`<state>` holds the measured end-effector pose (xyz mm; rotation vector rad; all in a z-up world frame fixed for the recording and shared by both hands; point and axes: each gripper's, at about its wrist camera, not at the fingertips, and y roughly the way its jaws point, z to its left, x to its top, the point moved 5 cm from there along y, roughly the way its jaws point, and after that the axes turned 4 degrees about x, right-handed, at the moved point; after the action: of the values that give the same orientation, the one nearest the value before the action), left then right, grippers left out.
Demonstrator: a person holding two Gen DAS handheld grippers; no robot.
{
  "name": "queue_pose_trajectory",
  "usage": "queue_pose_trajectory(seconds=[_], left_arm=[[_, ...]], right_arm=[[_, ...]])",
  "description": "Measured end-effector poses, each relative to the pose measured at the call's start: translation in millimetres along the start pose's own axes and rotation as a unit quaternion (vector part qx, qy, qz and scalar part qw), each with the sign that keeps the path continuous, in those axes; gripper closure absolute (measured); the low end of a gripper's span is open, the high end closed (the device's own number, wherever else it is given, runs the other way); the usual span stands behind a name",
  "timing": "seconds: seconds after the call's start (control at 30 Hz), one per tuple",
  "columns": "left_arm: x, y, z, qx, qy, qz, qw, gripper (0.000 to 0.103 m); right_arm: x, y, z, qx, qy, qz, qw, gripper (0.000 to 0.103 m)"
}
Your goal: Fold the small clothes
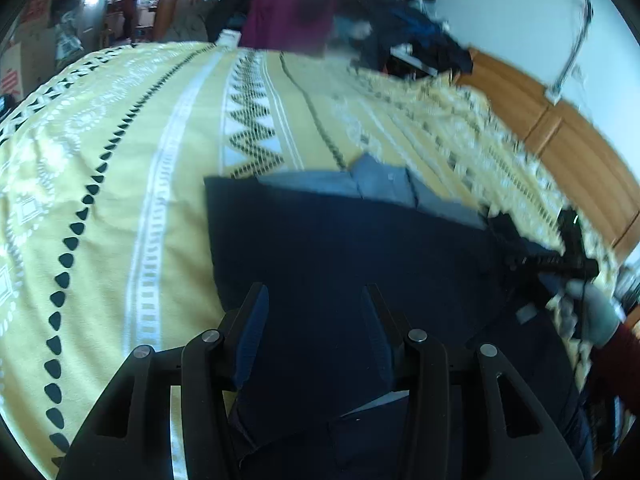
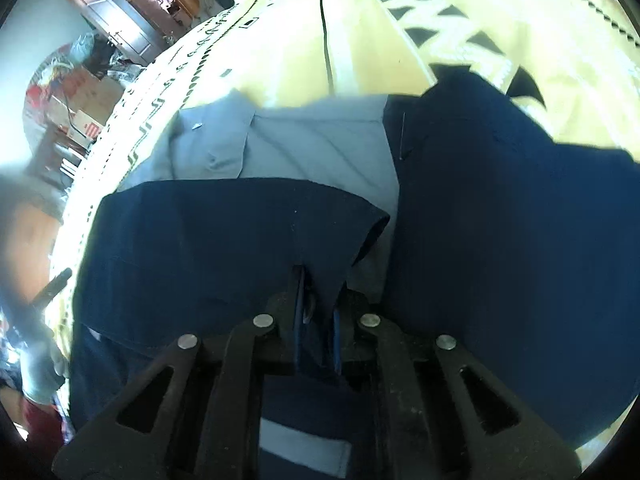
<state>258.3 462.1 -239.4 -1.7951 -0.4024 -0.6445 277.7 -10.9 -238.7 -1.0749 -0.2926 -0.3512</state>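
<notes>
A navy shirt [image 1: 340, 248] with a grey-blue collar [image 1: 380, 184] lies on a yellow patterned bedspread [image 1: 120, 152]. My left gripper [image 1: 316, 300] hovers open over the shirt's near part, nothing between its fingers. In the right wrist view the same navy shirt [image 2: 500, 208] shows its grey-blue inner side [image 2: 312, 144]. My right gripper [image 2: 318, 292] is shut on a navy fold [image 2: 224, 240] of the shirt, lifted over the grey-blue part. The right gripper's body [image 1: 560, 260] also appears at the shirt's right edge, held by a gloved hand [image 1: 596, 312].
A heap of dark and maroon clothes [image 1: 340, 20] sits at the far end of the bed. A wooden bed frame [image 1: 560, 132] runs along the right, with a white wall behind. Boxes and wooden furniture [image 2: 104, 40] stand beyond the bed's left edge.
</notes>
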Motion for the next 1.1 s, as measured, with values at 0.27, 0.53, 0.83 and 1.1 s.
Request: queue_pose_trajectory(seconds=[0.27, 0.53, 0.83, 1.1], left_arm=[[-19.2, 29.4, 15.1, 0.045, -0.009, 0.066, 0.9968, 0.051], [-19.6, 24.4, 14.0, 0.038, -0.059, 0.056, 0.9959, 0.048], [-4.4, 1.4, -5.4, 0.038, -0.068, 0.025, 0.9966, 0.048], [14.9, 6.5, -43.0, 0.001, -0.063, 0.011, 0.998, 0.048]], right_arm=[[-2.7, -48.7, 15.3, -0.045, -0.013, -0.096, 0.994, 0.061], [-33.1, 11.6, 16.8, 0.102, 0.014, 0.004, 0.995, 0.077], [-40.3, -202.3, -212.8, -0.089, 0.213, -0.171, 0.958, 0.041], [-76.2, -224.9, -320.3, -0.061, 0.375, -0.2, 0.903, 0.048]])
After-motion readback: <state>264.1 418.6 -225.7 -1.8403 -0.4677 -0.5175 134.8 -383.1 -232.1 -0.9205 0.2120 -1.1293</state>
